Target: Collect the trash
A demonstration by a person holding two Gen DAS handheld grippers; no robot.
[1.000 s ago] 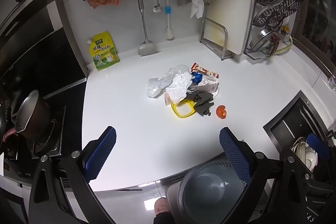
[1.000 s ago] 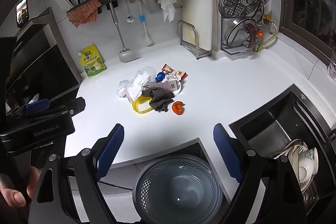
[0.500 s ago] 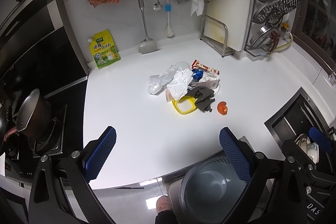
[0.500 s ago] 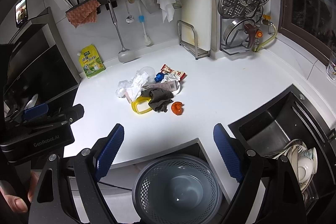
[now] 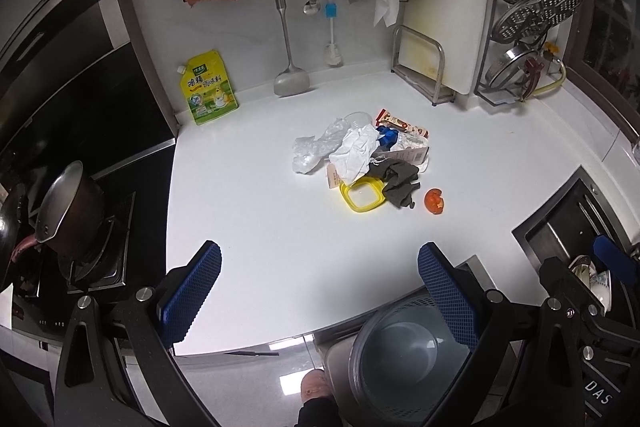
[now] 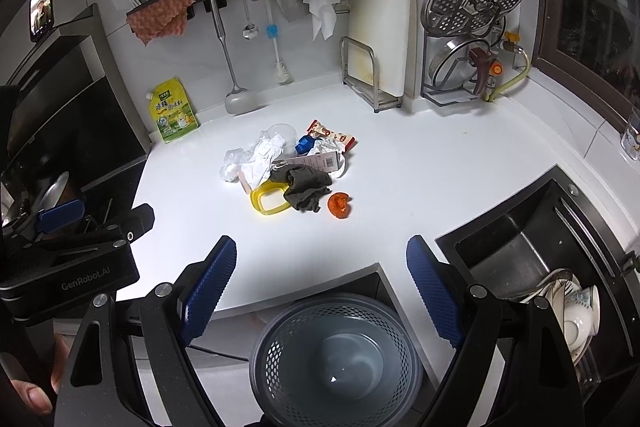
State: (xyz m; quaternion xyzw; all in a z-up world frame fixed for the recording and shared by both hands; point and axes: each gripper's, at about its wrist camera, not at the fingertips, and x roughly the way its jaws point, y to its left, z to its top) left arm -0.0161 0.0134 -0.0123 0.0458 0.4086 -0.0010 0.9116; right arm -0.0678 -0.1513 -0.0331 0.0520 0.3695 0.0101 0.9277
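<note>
A pile of trash lies in the middle of the white counter: clear plastic wrap, crumpled white paper, a dark rag, a yellow lid, a snack wrapper, a blue piece and an orange piece. The pile also shows in the right wrist view. A grey mesh bin stands on the floor below the counter edge. My left gripper and right gripper are both open and empty, well short of the pile.
A yellow seasoning pouch leans on the back wall. A pot sits on the stove at left. A sink with dishes lies at right. A cutting board rack and a lid rack stand at the back right.
Both grippers have drifted slightly back from the counter; the pile sits a little higher in each view. Nothing was taken hold of.
</note>
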